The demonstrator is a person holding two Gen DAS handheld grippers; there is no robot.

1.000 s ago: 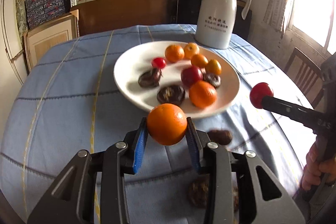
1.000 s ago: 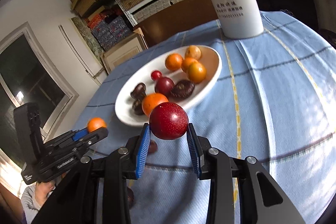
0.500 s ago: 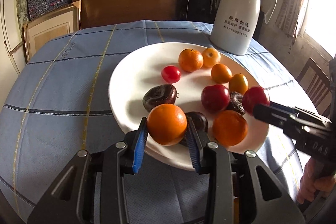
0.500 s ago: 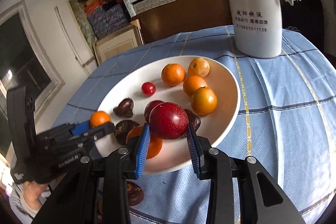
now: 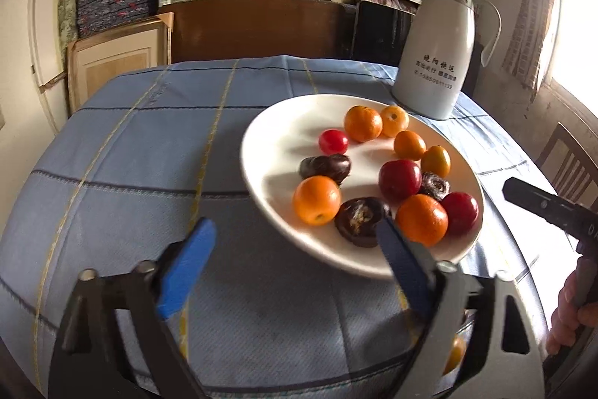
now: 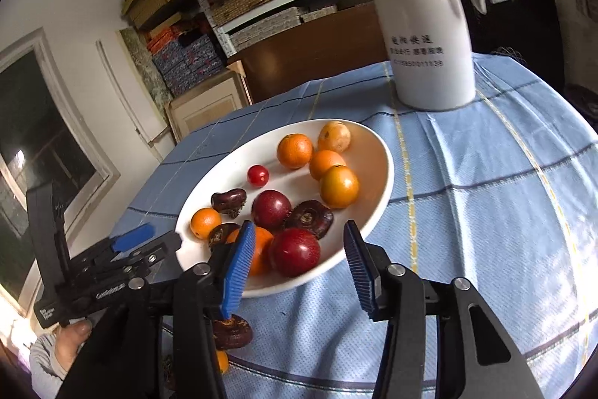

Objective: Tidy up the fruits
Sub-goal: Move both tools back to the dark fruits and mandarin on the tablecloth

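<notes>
A white plate (image 5: 276,122) (image 6: 377,182) on the blue tablecloth holds several oranges, red plums and dark fruits. My left gripper (image 5: 295,245) is open and empty, just off the plate's near rim. The orange (image 5: 316,200) (image 6: 205,222) lies on the plate beyond it. My right gripper (image 6: 299,262) is open and empty at the plate's near edge, and the red plum (image 6: 294,252) (image 5: 460,212) rests on the plate between its blue pads (image 6: 239,268).
A white thermos jug (image 5: 435,51) (image 6: 422,21) stands behind the plate. A dark fruit (image 6: 231,331) and a small orange fruit (image 6: 222,361) lie on the cloth below the right gripper. A wooden chair (image 5: 568,159) stands at the right. Shelves with boxes fill the back.
Both grippers have opened. The orange has left the left gripper and the red plum has left the right gripper; both now lie on the plate. The left gripper has shifted left of the plate.
</notes>
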